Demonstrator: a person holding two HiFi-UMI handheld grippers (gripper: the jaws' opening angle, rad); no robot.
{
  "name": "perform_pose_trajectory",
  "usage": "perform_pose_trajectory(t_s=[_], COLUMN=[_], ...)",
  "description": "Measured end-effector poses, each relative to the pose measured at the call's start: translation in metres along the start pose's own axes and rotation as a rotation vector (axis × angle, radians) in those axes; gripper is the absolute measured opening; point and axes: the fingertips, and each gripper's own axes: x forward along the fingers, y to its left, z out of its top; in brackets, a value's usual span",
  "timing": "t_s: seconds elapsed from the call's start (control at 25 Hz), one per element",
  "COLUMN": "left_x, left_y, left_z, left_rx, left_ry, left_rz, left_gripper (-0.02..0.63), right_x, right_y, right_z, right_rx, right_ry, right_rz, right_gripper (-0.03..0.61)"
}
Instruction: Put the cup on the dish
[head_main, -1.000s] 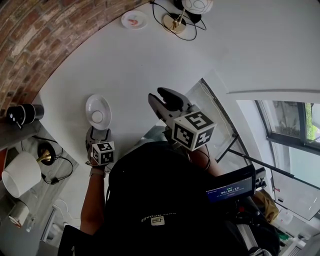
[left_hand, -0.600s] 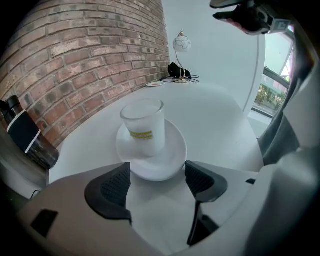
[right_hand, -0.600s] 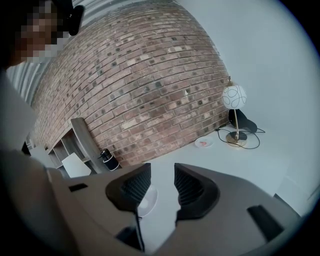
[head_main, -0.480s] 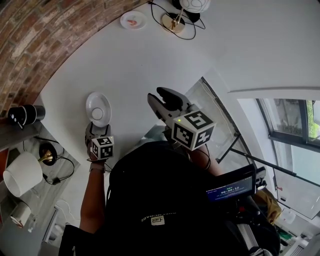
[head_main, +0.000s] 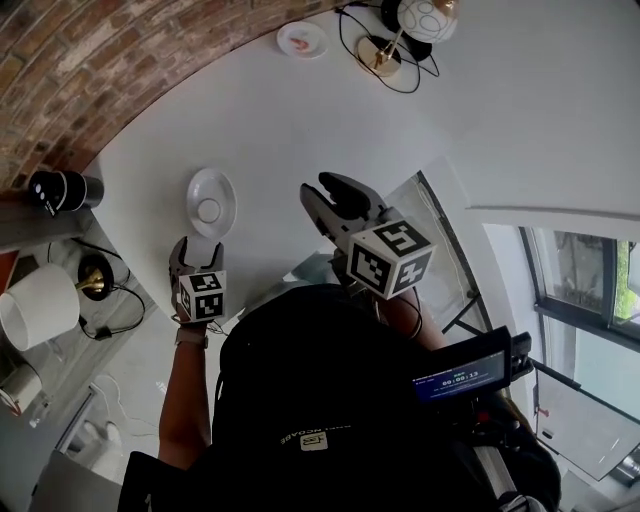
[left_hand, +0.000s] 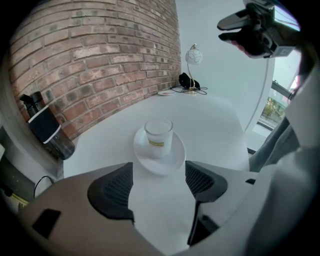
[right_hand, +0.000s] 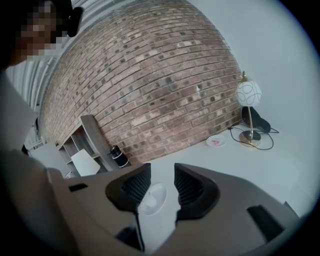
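Cup (left_hand: 158, 136) stands upright on the dish (left_hand: 172, 159), roughly centred. It is straight ahead of the left gripper (left_hand: 159, 183), just beyond its jaw tips. The dish sits flat on the white table (left_hand: 220, 130).

Left gripper: jaws spread wide, nothing between the pads, no contact with cup or dish.

Right gripper (right_hand: 161, 187): held high, up and to the right of the left one. Its jaws are parted with a narrower gap and hold nothing. The dish shows through that gap, far below and well apart from it.

Step in hand, my read: the placement looks done. The cup is on the dish and neither tool grips it, so this is the release and back-off end of the task.

The next move probably only calls for pulling the left gripper straight back along its own axis and up. The jaws should be kept spread so the pads don't clip the near rim of the dish. That rim is close to the tips, and a forward or sideways nudge could slide the dish or rock the cup. I see no need to regrasp, and the right gripper has no job here.
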Motion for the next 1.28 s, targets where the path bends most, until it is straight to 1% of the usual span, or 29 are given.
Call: perform_pose_trajectory(t_s=[0.16, 0.24, 0.44, 0.52, 0.68, 0.76, 0.96, 1.08, 1.28], left_x=[-0.031, -0.049, -0.088, -0.104, -0.136, -0.154, -0.196, -0.214, -0.235], left_y=[0.004, 0.007, 0.017, 0.021, 0.025, 0.027, 0.039, 0.044, 0.048], left_z=[0.019, 0.027, 0.046, 0.051, 0.066, 0.075, 0.087, 0.088, 0.074], left_rx=[-0.073, -0.094, -0.101, -0.132, -0.243, -0.299, -0.468, -0.545, -0.669], left_ry=[-0.056, -0.086, -0.147, -0.171, -0.247, -0.297, -0.438, -0.499, -0.554], left_rz=[0.012, 0.029, 0.116, 0.143, 0.152, 0.150, 0.164, 0.182, 0.205], left_gripper=[0.330, 0.330, 0.330, 0.330, 0.330, 0.330, 0.328, 0.328, 0.328], right_x=[0.017, 0.026, 0.048, 0.056, 0.069, 0.071, 0.080, 0.082, 0.079], right_y=[0.015, 0.027, 0.055, 0.069, 0.099, 0.113, 0.146, 0.162, 0.186], right_z=[0.002, 0.004, 0.006, 0.006, 0.006, 0.007, 0.004, 0.000, -0.008], right_rx=[-0.022, -0.035, -0.067, -0.080, -0.107, -0.125, -0.158, -0.178, -0.210], right_ry=[0.018, 0.022, 0.041, 0.052, 0.070, 0.075, 0.099, 0.113, 0.136], right_rz=[0.067, 0.108, 0.215, 0.263, 0.365, 0.409, 0.507, 0.556, 0.625], right_gripper=[0.147, 0.147, 0.147, 0.147, 0.147, 0.147, 0.147, 0.147, 0.147])
